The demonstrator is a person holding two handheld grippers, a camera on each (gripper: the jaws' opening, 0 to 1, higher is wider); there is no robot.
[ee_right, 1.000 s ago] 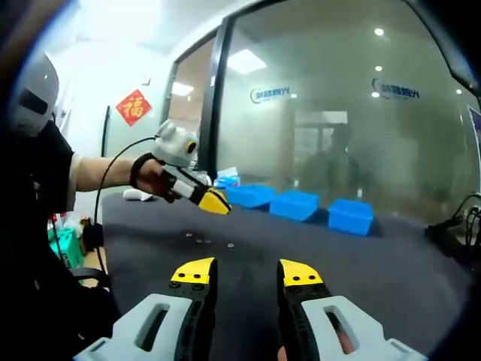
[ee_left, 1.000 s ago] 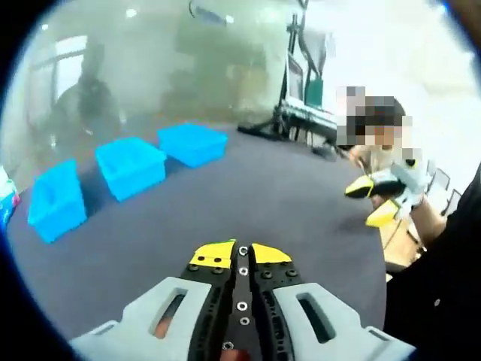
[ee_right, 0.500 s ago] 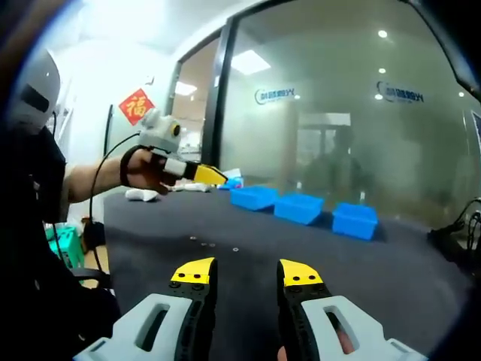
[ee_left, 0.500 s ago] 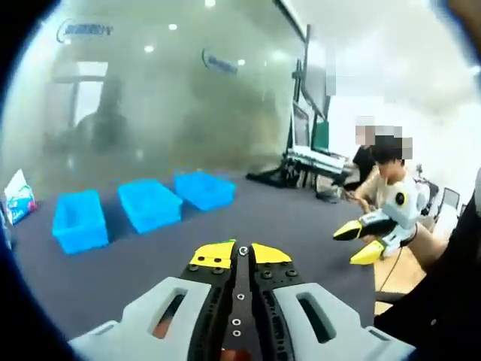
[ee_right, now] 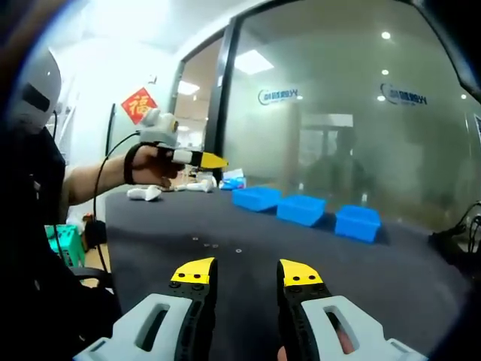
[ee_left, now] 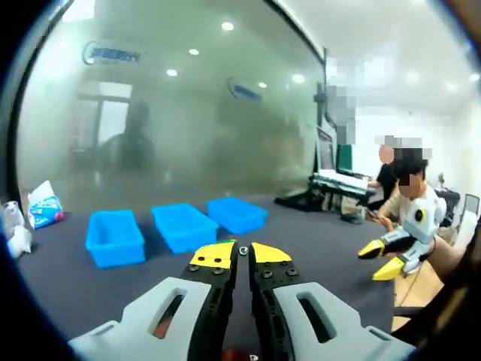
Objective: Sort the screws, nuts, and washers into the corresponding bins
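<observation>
The left tongs [ee_left: 242, 254] are clenched with nothing between them, raised above the dark table [ee_left: 316, 233]; three blue bins [ee_left: 180, 226] stand in a row just beyond their tips. The right tongs [ee_right: 246, 272] are released, jaws apart and empty. Small screws, nuts and washers [ee_right: 214, 245] lie scattered on the table ahead of them, with the bins farther off.

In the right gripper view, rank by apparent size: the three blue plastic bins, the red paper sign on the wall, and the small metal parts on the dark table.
1. Three blue plastic bins: near, middle, far. They look alike, so they are left unranked.
2. Red paper sign, smaller, though it hangs farther back.
3. Small metal parts, tiny specks on the dark table.
</observation>
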